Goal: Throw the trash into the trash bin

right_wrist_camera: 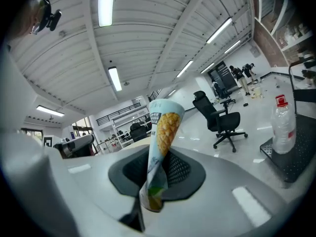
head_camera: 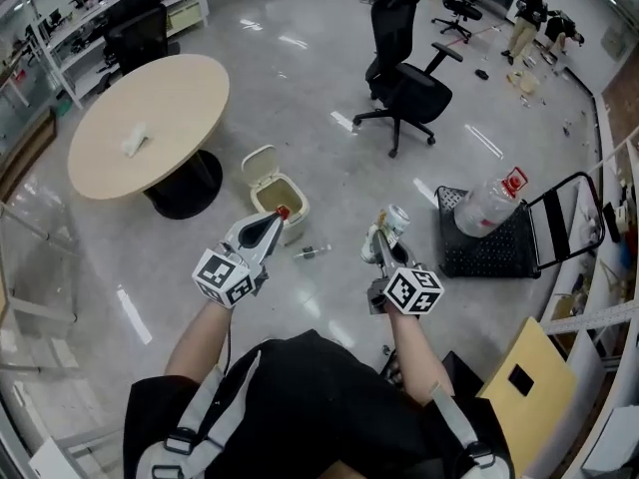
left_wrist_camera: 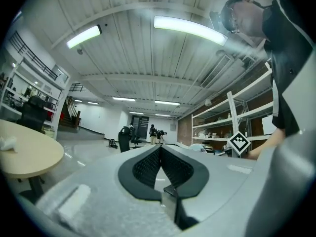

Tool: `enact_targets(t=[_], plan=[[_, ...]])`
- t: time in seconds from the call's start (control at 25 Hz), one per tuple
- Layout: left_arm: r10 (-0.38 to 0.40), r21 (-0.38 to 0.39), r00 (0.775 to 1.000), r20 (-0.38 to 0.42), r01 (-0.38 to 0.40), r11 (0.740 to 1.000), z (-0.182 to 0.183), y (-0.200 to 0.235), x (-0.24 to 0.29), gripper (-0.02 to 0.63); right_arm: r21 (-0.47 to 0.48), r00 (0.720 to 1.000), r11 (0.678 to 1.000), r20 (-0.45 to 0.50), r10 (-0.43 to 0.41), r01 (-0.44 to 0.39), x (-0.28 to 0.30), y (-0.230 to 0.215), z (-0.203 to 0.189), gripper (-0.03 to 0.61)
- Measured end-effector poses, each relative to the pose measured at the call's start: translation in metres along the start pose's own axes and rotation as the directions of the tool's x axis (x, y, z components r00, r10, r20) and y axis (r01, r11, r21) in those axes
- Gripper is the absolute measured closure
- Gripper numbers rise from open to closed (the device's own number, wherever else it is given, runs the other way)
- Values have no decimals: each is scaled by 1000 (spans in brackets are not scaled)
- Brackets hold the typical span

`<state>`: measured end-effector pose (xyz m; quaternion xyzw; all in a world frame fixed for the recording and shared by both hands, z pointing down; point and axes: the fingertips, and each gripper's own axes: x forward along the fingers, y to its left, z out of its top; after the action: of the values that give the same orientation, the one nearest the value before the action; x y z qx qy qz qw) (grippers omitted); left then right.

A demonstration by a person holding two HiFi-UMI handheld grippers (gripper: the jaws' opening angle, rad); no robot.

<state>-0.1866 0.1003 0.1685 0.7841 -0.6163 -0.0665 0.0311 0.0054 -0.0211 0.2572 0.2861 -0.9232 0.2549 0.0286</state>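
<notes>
Now we hold the pineapple-print wrapper (right_wrist_camera: 163, 142) pinched in our right tongs (head_camera: 380, 243), left tongs (left_wrist_camera: 161, 156) closed and empty; next it must reach over the open trash bin (head_camera: 298, 211).

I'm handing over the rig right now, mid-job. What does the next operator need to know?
Left gripper: jaws shut, nothing between them, close to the bin.
Right gripper: shut on a squashed pineapple-print can.
Trash bin: on the floor, lid up, just ahead of the left gripper.
Done: can is in hand. Left: carry it over the bin and release.
Possibly more trash: a small item on the floor beside the bin, a crumpled tissue on the round table.
</notes>
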Motion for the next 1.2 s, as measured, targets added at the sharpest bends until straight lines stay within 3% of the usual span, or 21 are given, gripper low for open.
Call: enact_targets(t=[0.32, 0.68, 0.92, 1.2], plan=[[133, 10, 989, 66, -134, 991, 26, 58, -76, 610, -70, 981, 981, -78, 175, -181, 76, 108, -18, 528], [267, 21, 960, 80, -269, 963, 36, 125, -180, 609, -88, 950, 954, -157, 271, -286, 136, 204, -54, 528], [335, 26, 938, 85, -338, 941, 37, 155, -208, 611, -100, 929, 937, -196, 312, -336, 172, 231, -66, 528], [382, 3, 921, 73, -383, 924, 27, 189, -186, 610, -84, 920, 929, -200, 338, -360, 218, 217, -62, 528]])
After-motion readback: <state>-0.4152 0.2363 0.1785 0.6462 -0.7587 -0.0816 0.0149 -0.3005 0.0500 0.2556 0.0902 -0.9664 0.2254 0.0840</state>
